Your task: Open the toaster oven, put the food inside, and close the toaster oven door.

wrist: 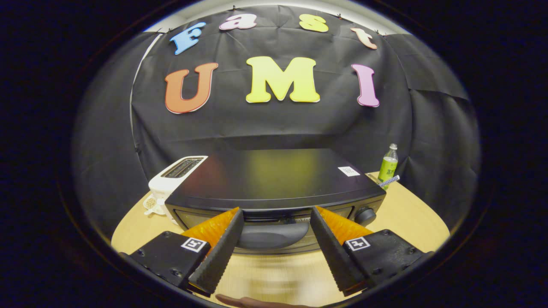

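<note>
A black toaster oven (pixel 274 179) stands on the wooden table (pixel 411 222), seen from above its front edge. Its door is closed, and the dark handle (pixel 274 235) runs along the top of the door, just ahead of and between my fingertips. A round knob (pixel 365 216) sits at the right end of the front panel. My gripper (pixel 276 214) is open, its two fingers spread either side of the handle and touching nothing. I see no food here.
A white slot toaster (pixel 171 179) stands close against the oven's left side. Behind the oven's right corner are a green bottle (pixel 388 164) and a small striped stick (pixel 388 181). Part of a hand (pixel 257 303) shows under the fingers.
</note>
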`<state>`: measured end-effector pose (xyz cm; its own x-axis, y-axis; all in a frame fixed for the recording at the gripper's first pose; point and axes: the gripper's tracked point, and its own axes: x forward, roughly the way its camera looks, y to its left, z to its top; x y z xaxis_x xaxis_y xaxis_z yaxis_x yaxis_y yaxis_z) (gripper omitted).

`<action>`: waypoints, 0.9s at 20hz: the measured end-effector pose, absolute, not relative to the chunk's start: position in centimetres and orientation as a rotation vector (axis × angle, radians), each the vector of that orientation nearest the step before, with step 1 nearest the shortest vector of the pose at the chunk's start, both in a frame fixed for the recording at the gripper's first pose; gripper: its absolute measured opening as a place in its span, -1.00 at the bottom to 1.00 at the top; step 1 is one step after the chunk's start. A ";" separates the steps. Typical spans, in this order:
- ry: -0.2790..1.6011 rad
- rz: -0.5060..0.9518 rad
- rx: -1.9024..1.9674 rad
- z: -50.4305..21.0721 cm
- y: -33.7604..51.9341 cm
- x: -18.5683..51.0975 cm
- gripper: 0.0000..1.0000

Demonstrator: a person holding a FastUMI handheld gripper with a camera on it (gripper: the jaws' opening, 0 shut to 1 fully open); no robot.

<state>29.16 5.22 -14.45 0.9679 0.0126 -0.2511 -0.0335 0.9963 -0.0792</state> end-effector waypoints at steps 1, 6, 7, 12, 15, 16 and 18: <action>0.256 0.025 -0.076 -14.4 5.3 29.2 1.00; 0.261 0.035 -0.084 -15.0 5.2 28.6 1.00; 0.247 0.038 -0.101 -14.9 5.2 28.6 1.00; 0.217 0.057 -0.144 -15.3 5.0 28.7 1.00; 0.212 0.078 -0.143 -15.5 5.0 28.8 1.00; 0.218 0.079 -0.143 -15.6 4.9 28.6 1.00; 0.216 0.077 -0.163 -15.4 4.8 28.1 1.00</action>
